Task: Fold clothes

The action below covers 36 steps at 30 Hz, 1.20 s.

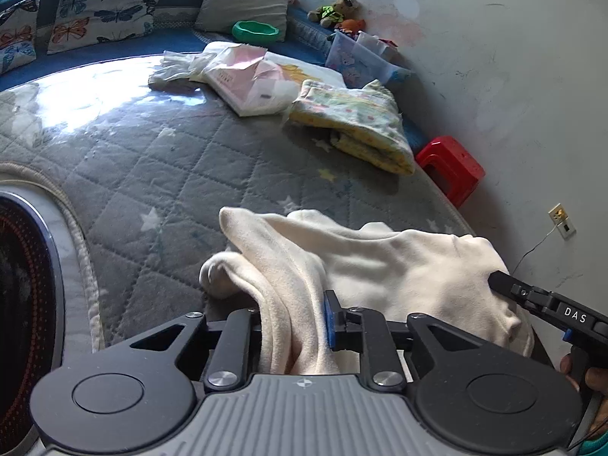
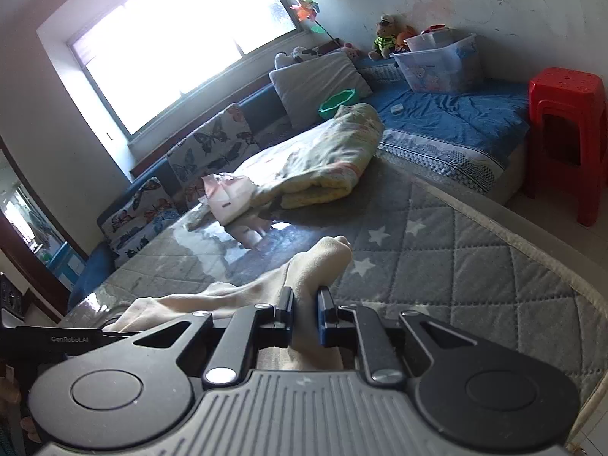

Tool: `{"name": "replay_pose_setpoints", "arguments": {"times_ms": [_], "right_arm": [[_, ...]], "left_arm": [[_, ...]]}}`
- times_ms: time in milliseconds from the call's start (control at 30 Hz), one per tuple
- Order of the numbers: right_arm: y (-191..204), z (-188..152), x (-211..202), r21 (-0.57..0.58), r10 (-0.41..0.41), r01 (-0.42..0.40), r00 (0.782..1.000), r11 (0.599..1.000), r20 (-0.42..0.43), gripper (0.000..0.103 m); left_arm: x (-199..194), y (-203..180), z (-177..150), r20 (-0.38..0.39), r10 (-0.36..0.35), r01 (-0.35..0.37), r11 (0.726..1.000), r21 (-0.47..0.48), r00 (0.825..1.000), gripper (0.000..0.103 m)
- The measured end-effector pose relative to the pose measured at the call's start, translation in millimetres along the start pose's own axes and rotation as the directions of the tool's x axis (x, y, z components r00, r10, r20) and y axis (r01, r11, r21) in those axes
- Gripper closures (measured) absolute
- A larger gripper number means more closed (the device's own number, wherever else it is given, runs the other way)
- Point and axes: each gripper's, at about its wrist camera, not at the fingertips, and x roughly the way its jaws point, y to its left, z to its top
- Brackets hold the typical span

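Note:
A cream garment (image 1: 364,262) lies bunched on the grey quilted star mat (image 1: 159,159) close in front of me. My left gripper (image 1: 294,323) is shut on a fold of it, with cloth draped between the fingers. My right gripper (image 2: 304,304) is shut on another part of the same garment (image 2: 315,262). The right gripper's fingertips (image 1: 501,281) show in the left wrist view, pinching the cloth at its right side. The garment's far end lies on the mat.
A folded yellow-green patterned blanket (image 1: 357,121) and a pink-white packet (image 1: 250,79) lie further back on the mat. Butterfly cushions (image 1: 106,3), a grey pillow (image 1: 243,0) and a green bowl (image 1: 254,30) line the back. A red stool (image 2: 562,121) stands by the wall.

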Motion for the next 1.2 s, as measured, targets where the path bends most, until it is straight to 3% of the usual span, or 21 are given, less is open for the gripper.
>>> {"name": "replay_pose_setpoints", "arguments": {"times_ms": [100, 200, 333, 500, 600, 633, 767, 833, 933, 1200], "right_arm": [[-5.0, -2.9, 2.7, 0.013, -0.014, 0.014, 1.000, 1.000, -0.014, 0.092], [-8.1, -5.8, 5.4, 0.011, -0.032, 0.032, 0.999, 0.999, -0.025, 0.091], [-9.8, -10.0, 8.1, -0.021, -0.089, 0.088, 0.996, 0.996, -0.027, 0.085], [-1.3, -11.3, 2.7, -0.084, -0.133, 0.133, 0.991, 0.988, 0.005, 0.080], [13.5, -13.3, 0.0, -0.160, -0.141, 0.144, 0.990, 0.976, 0.028, 0.070], [19.5, -15.1, -0.6, -0.188, -0.141, 0.145, 0.989, 0.971, 0.035, 0.063], [48.7, -28.1, 1.0, -0.314, -0.125, 0.133, 0.991, 0.940, 0.045, 0.057], [58.4, -34.7, 2.6, -0.353, -0.112, 0.120, 0.993, 0.928, 0.041, 0.047], [78.3, -49.5, 8.1, -0.416, -0.091, 0.097, 0.995, 0.904, 0.035, 0.044], [90.2, -70.6, 18.1, -0.432, -0.087, 0.076, 0.996, 0.899, -0.006, 0.038]], "left_arm": [[4.1, 4.4, -3.4, -0.012, 0.016, -0.016, 1.000, -0.007, 1.000, 0.076], [5.6, 8.2, -6.4, -0.015, 0.046, -0.047, 0.999, -0.007, 0.999, 0.059], [5.7, 11.6, -9.4, -0.009, 0.091, -0.091, 0.996, 0.004, 0.996, 0.046], [6.3, 15.4, -11.1, -0.004, 0.142, -0.142, 0.990, 0.014, 0.990, 0.035], [7.1, 14.7, -12.1, 0.004, 0.164, -0.164, 0.986, 0.029, 0.986, 0.032], [6.9, 14.7, -12.5, 0.006, 0.169, -0.169, 0.985, 0.031, 0.986, 0.031], [6.3, 14.2, -13.5, 0.012, 0.192, -0.193, 0.980, 0.042, 0.981, 0.027], [5.3, 13.2, -14.2, 0.018, 0.205, -0.206, 0.977, 0.051, 0.979, 0.025], [3.3, 11.4, -16.0, 0.027, 0.220, -0.221, 0.973, 0.068, 0.975, 0.023], [-5.5, 8.6, -21.2, 0.070, 0.255, -0.261, 0.959, 0.106, 0.964, 0.021]]}}
